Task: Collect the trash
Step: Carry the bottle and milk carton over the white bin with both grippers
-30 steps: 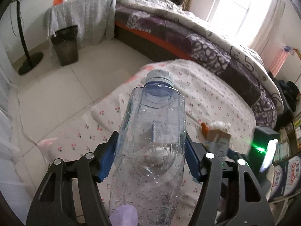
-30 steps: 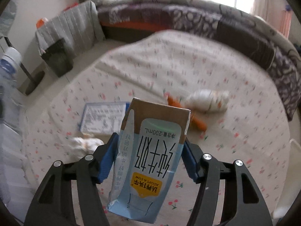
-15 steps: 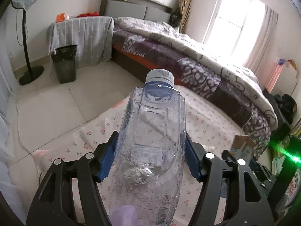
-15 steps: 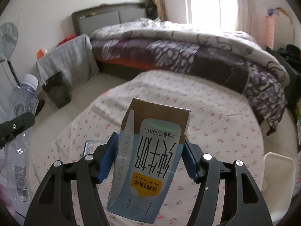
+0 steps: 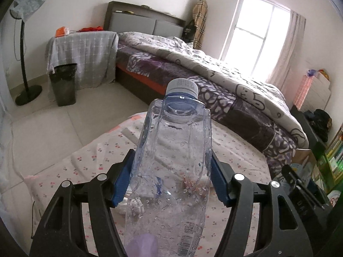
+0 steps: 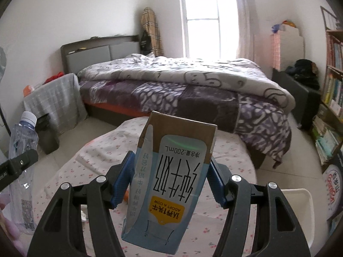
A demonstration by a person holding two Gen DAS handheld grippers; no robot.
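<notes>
My left gripper [image 5: 171,180] is shut on a clear plastic water bottle [image 5: 171,162] with a white cap, held upright above the floral-cloth table [image 5: 90,162]. My right gripper [image 6: 169,180] is shut on a blue and brown 200 mL milk carton [image 6: 171,175], held upside down above the same table [image 6: 231,150]. The bottle also shows at the left edge of the right wrist view [image 6: 21,150]. A black trash bin [image 5: 63,84] stands on the floor far left, beside a cloth-covered stand. An orange scrap [image 6: 126,193] lies on the table behind the left finger.
A bed with a purple quilt [image 5: 225,79] lies beyond the table. A standing fan [image 5: 25,60] is at the far left. A white tub [image 6: 300,209] sits at the table's right. Bookshelves [image 6: 330,98] line the right wall. Tiled floor [image 5: 49,126] lies between table and bin.
Both grippers have risen and tilted up with their loads; the views now show the bed, window and walls instead of the tabletop litter.
</notes>
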